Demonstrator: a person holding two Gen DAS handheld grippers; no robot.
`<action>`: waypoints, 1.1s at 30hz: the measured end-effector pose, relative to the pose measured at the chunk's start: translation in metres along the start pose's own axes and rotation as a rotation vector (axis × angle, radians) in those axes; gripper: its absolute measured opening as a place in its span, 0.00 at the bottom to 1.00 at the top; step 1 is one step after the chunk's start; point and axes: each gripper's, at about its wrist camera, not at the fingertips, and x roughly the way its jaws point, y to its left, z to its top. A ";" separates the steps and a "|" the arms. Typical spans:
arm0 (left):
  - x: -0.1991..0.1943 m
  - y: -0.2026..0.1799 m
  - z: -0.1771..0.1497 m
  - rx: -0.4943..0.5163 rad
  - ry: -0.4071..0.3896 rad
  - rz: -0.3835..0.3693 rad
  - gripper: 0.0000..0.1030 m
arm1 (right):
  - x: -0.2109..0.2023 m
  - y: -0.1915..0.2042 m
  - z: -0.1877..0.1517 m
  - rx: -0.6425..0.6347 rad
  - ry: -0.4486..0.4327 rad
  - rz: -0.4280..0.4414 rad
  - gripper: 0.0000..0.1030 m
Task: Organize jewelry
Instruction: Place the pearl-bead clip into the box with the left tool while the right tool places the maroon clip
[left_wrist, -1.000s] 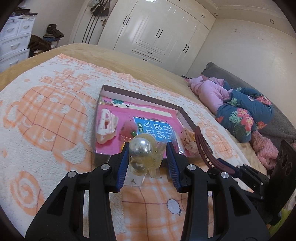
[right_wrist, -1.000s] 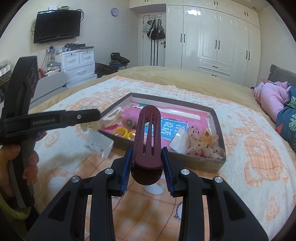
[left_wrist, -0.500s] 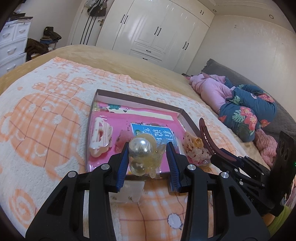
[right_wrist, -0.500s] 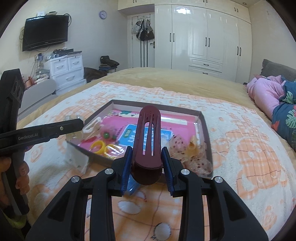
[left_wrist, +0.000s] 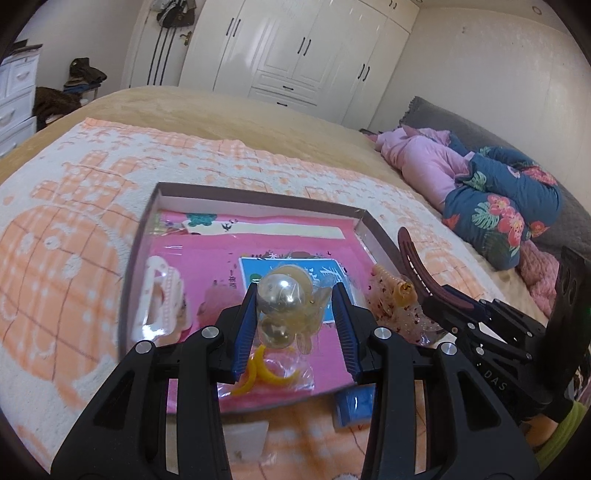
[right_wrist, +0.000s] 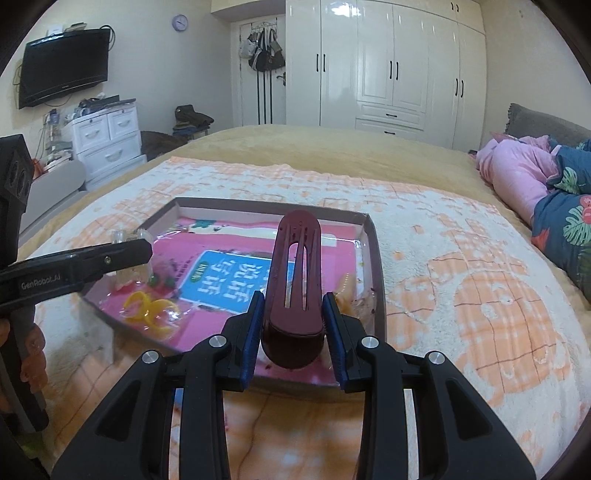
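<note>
A: Since a second ago both tools have come forward over the tray; its near rim, then ahead of the tips, is now under them.

B: Left side first?

A: White pearl clip lies in the tray's left part, well left of the left tool. That tool pinches a clear bag of pearl beads, the big bead between the blue pads, above the pink lining. Yellow rings in a clear bag lie just below the tips, near the front rim.

B: And to the right?

A: A speckled scrunchie sits in the tray's right corner. Beside it the right tool is pressed on a dark red hair clip, gripped at its base, the long end pointing up and away over the blue card.

B: Outside the tray?

A: A blue piece on the orange blanket, just at the front rim. Bed beneath.
</note>
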 end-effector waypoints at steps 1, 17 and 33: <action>0.003 0.000 0.001 0.001 0.007 0.002 0.30 | 0.003 -0.001 0.001 0.003 0.004 0.001 0.30; 0.026 0.006 0.003 0.000 0.049 0.028 0.30 | 0.026 0.012 0.003 0.007 0.040 0.046 0.30; 0.006 0.003 0.006 0.000 0.012 0.023 0.30 | -0.007 0.013 -0.004 0.002 -0.036 0.016 0.52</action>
